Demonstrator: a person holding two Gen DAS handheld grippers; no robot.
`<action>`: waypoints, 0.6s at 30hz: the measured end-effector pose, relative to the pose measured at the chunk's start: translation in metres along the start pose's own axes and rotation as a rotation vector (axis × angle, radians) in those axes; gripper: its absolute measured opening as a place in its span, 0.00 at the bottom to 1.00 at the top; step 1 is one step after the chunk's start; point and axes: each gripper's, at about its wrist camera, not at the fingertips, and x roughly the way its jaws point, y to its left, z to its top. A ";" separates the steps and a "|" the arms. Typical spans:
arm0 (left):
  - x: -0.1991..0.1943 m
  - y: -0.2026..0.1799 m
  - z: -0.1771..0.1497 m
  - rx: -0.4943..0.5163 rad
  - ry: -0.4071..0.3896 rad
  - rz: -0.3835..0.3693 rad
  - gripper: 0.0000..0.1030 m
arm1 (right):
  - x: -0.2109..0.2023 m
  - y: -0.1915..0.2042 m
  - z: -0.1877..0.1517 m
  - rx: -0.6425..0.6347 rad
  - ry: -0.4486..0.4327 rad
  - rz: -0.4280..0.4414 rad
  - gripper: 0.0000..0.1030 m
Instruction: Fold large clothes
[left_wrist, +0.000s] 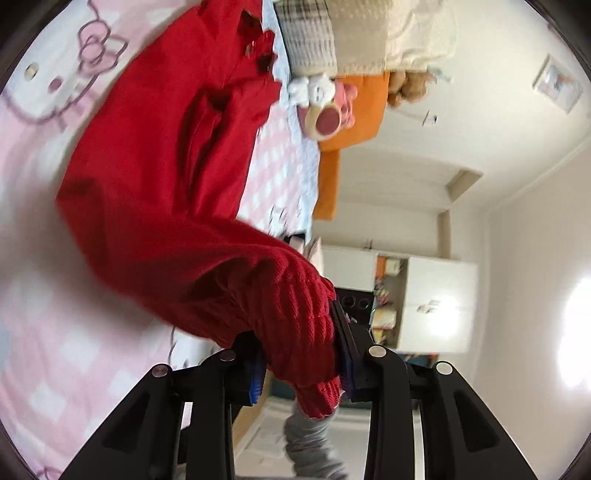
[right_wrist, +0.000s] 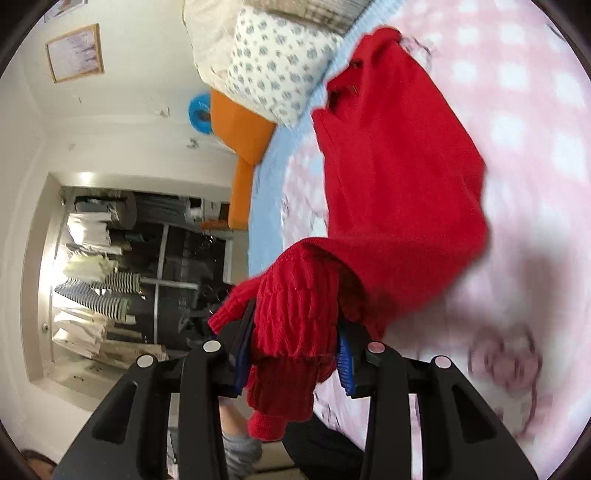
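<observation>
A large red knit sweater (left_wrist: 155, 177) lies spread on a pink checked bed sheet (left_wrist: 37, 184). In the left wrist view its ribbed hem is bunched between the blue pads of my left gripper (left_wrist: 301, 362), which is shut on it and holds that corner above the bed. The right wrist view shows the same sweater (right_wrist: 399, 177) stretching away over the sheet (right_wrist: 535, 147). My right gripper (right_wrist: 295, 354) is shut on another bunched ribbed corner, which hangs down past the jaws. Both views are tilted sideways.
Pillows (right_wrist: 277, 74) and an orange headboard (left_wrist: 351, 122) stand at the bed's far end, with plush toys (left_wrist: 325, 107) beside them. A white cabinet (left_wrist: 424, 302) and a wardrobe with hanging clothes (right_wrist: 99, 288) lie beyond the bed. A grey-socked foot (left_wrist: 310, 443) shows below.
</observation>
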 end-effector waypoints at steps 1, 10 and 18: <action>-0.001 -0.001 0.011 -0.013 -0.009 -0.009 0.34 | 0.004 0.001 0.010 0.010 -0.013 0.008 0.35; -0.011 0.060 0.105 -0.235 -0.154 -0.097 0.34 | 0.048 -0.055 0.107 0.200 -0.137 0.010 0.36; 0.000 0.073 0.143 -0.267 -0.104 -0.046 0.43 | 0.072 -0.082 0.144 0.329 -0.133 0.029 0.66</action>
